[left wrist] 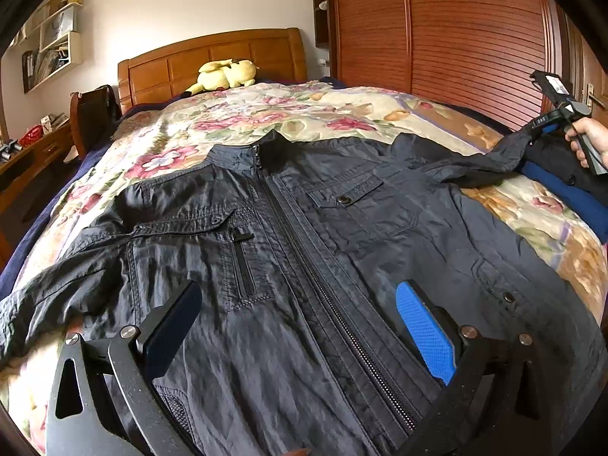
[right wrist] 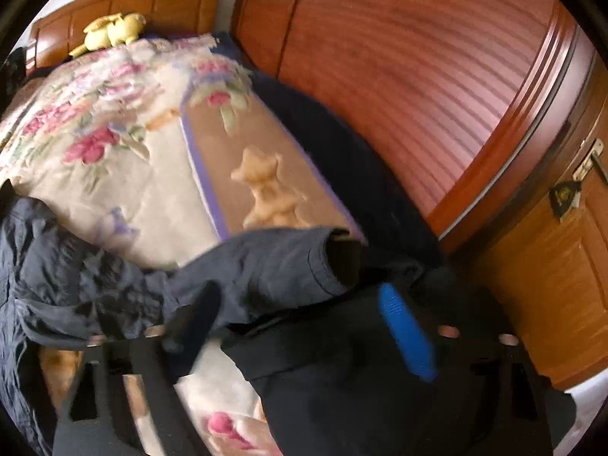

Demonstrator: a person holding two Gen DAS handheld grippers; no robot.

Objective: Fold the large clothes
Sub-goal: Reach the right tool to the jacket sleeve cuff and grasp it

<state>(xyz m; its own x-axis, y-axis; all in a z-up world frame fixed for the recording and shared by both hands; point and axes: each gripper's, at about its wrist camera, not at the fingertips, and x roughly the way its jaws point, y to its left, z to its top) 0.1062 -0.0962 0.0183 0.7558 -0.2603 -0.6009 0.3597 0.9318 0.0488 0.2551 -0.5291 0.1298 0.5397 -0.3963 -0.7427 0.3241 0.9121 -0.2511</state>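
Floral quilt (left wrist: 304, 114) covers the bed, wooden headboard (left wrist: 212, 57) and yellow plush (left wrist: 224, 74) at upper centre, louvred wardrobe (left wrist: 437, 26) upper right. Dark jacket (left wrist: 304, 247) lies spread at centre. Left gripper (left wrist: 300, 326) gapes above it; right gripper (right wrist: 300, 323) straddles the sleeve (right wrist: 266, 266), grip unclear.

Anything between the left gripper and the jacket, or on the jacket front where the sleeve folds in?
Nothing visible. The left gripper hangs open right over the jacket front, which lies bare. The sleeve stretches toward the right gripper; other dark clothes lie beside it, off the front.
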